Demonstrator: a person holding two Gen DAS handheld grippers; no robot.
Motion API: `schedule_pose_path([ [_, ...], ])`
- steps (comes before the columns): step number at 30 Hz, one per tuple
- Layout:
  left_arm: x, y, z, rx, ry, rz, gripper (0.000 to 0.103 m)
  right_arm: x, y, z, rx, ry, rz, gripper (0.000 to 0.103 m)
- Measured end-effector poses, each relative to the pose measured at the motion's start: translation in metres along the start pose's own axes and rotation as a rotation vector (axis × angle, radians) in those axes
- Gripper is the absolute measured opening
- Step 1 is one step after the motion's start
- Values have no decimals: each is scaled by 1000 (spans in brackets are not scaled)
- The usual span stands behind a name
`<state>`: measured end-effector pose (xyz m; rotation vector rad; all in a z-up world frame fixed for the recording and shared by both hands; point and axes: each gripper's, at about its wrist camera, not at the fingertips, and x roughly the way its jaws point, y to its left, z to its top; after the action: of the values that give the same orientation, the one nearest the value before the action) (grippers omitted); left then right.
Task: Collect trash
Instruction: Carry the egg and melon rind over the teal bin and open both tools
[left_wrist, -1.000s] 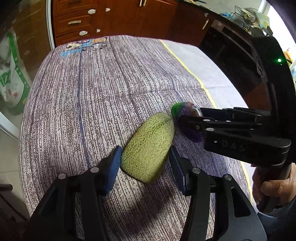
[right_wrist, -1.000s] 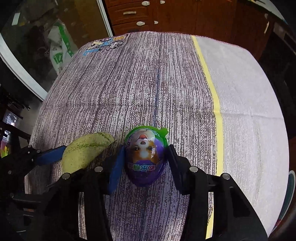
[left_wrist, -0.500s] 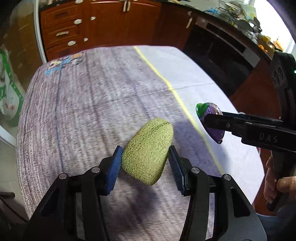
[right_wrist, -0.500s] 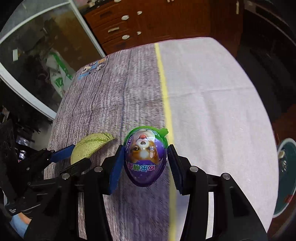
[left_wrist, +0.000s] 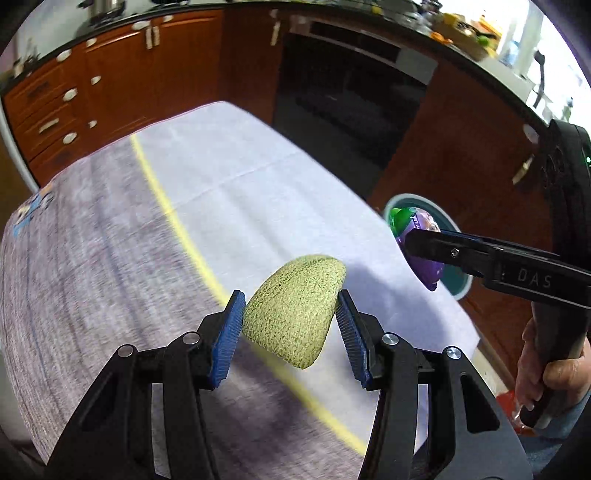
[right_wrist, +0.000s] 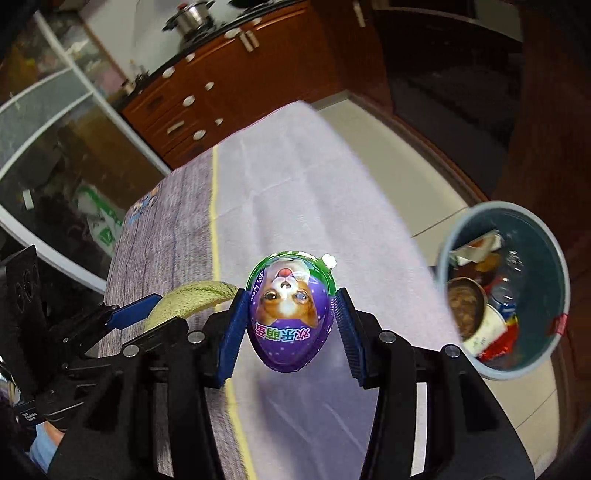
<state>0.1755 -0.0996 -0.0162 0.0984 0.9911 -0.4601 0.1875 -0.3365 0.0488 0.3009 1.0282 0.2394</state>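
Both jaws grip: left gripper (left_wrist: 290, 326) holds melon rind (left_wrist: 295, 310), right gripper (right_wrist: 290, 325) "HAPPY EGG" toy (right_wrist: 290, 314).

The left wrist view looks forward along the left gripper (left_wrist: 290, 325), whose fingers fill the bottom of the frame, down over the table (left_wrist: 110, 258) toward the cabinets (left_wrist: 110, 81) at the top. The right gripper (left_wrist: 424, 243) enters from the right edge, close by. The right wrist view looks the same way from just beside it, its own right gripper (right_wrist: 290, 325) at the bottom centre, the left gripper (right_wrist: 147, 306) at lower left. Both share the table (right_wrist: 295, 177), the cabinets (right_wrist: 221, 85) and the bin (right_wrist: 554, 266), which sits at right in each (left_wrist: 458, 288)
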Motion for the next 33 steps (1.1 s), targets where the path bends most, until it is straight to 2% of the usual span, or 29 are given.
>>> schedule_pose_path([
  [2, 9, -20, 7, 29, 10, -12, 50, -14, -26, -3, 42, -25, -7, 46],
  [3, 14, -31, 12, 48, 17, -20, 46, -18, -36, -4, 60, -35, -13, 46],
  [4, 19, -43, 16, 66, 24, -28, 40, -22, -45, -6, 79, -46, -20, 46],
  [5, 25, -56, 21, 85, 36, -42, 27, -28, -56, -8, 100, -57, -28, 46],
  [6, 31, -66, 26, 100, 45, -56, 22, -34, -71, -11, 125, -70, -37, 46],
  [9, 51, -98, 37, 150, 69, -88, 20, -47, -108, -17, 190, -96, -63, 46],
  [11, 70, -115, 43, 188, 90, -79, 14, -49, -129, -20, 220, -101, -81, 46],
  [14, 90, -112, 46, 179, 128, -51, 14, -39, -155, -26, 279, -78, -76, 46],
  [16, 94, -103, 45, 162, 129, -23, 14, -27, -158, -28, 287, -59, -35, 46],
  [20, 101, -85, 47, 114, 129, 8, 14, -1, -139, -20, 224, -14, 5, 46],
  [22, 103, -85, 51, 107, 122, 10, 15, 7, -130, -12, 190, -13, 9, 46],
  [23, 105, -85, 52, 104, 120, 7, 19, 11, -126, -8, 184, -11, 16, 46],
  [24, 107, -85, 54, 102, 117, 9, 35, 15, -124, -4, 180, -10, 20, 46],
  [26, 109, -82, 59, 106, 110, 12, 59, 21, -123, 2, 175, -9, 21, 46],
  [30, 123, -83, 67, 97, 119, -5, 60, 25, -127, 13, 190, -15, 13, 46],
  [33, 143, -90, 69, 86, 148, 24, 61, 23, -134, 16, 196, -25, -8, 46],
])
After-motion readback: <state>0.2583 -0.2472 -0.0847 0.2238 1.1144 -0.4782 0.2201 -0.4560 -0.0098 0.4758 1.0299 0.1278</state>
